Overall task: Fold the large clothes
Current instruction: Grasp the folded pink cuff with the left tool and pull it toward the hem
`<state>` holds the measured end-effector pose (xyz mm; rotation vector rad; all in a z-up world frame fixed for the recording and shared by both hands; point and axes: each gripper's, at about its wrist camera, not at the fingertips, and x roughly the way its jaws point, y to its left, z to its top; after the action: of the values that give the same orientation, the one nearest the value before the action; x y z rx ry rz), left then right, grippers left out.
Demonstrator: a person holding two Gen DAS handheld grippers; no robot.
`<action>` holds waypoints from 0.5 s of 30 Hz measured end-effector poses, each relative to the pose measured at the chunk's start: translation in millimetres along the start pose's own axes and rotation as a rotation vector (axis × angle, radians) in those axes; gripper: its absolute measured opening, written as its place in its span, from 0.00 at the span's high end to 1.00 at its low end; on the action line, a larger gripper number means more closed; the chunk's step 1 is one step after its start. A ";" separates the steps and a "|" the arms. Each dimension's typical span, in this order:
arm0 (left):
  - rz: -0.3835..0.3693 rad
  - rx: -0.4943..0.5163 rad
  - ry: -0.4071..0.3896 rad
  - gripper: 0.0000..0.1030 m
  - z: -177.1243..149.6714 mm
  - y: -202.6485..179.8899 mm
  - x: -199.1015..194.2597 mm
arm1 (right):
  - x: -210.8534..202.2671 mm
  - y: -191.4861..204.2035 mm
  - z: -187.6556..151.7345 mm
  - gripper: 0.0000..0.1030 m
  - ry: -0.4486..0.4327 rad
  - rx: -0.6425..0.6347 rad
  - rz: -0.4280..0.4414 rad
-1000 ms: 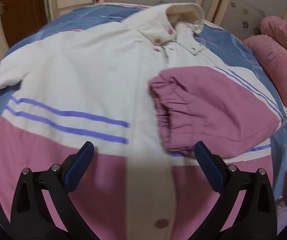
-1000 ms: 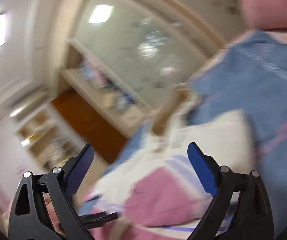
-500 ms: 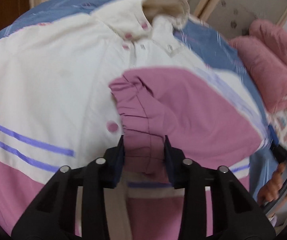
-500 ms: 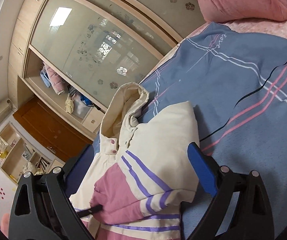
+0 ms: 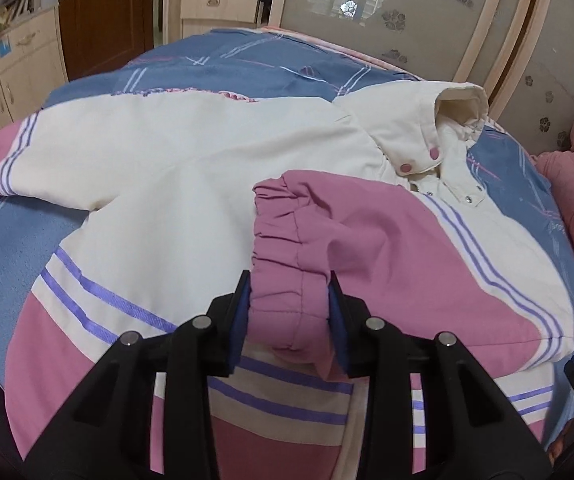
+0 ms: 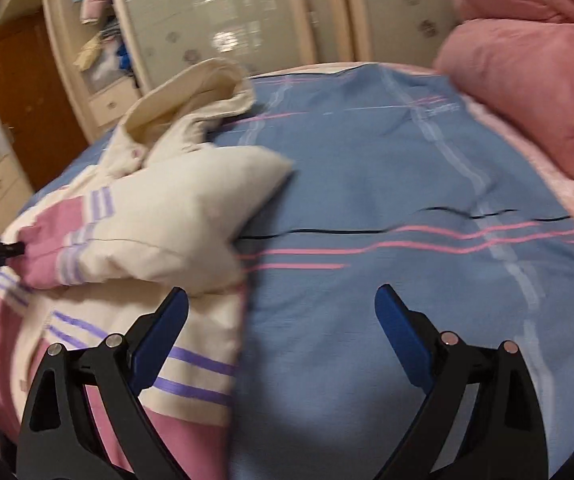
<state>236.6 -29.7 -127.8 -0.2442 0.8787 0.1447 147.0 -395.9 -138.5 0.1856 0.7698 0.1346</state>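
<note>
**Left gripper pinched the jacket's cuff while the right hung spread over the bed**

The padded jacket (image 5: 191,184) lay front-up across the blue striped bedspread (image 6: 407,208), collar (image 5: 447,112) toward the wardrobe. One sleeve (image 5: 387,256) was folded in over the chest; the other sleeve (image 5: 47,160) lay stretched out sideways. The left gripper (image 5: 289,320) was pressed together on the pink elastic cuff (image 5: 287,280) of the folded sleeve, its blue pads (image 5: 241,320) squeezing the gathered fabric from both sides. The right gripper (image 6: 281,332) was spread wide and held nothing, hovering above the jacket's side edge and bare bedspread.

The jacket looked soft, puffy and fairly light, but bulky: it would probably spring back out of a fold and slide on its smooth shell unless pressed flat. Cuffs, hem and stitched seams seemed the firmest places to take hold, since loose padding would bunch between the fingers.

No container for the clothes showed. A pink quilt (image 6: 527,64) was heaped at the bed's far side, and the wardrobe's open shelves (image 6: 103,12) held blurred items I could not identify.
</note>
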 end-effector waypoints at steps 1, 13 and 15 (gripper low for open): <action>0.010 0.004 -0.008 0.65 -1.4 -0.7 -0.6 | 10.0 12.2 -0.9 0.08 0.021 -0.022 0.011; 0.030 0.060 -0.029 0.65 -10.8 -3.7 -6.1 | 27.2 -43.2 4.5 0.08 0.106 0.238 -0.170; 0.059 0.073 -0.057 0.65 -11.6 -5.5 -7.2 | 29.9 -37.7 2.2 0.08 0.145 0.169 -0.168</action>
<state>224.7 -38.3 -128.5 -0.1456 0.8336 0.1738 171.7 -427.4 -165.3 0.2728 0.9382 -0.0775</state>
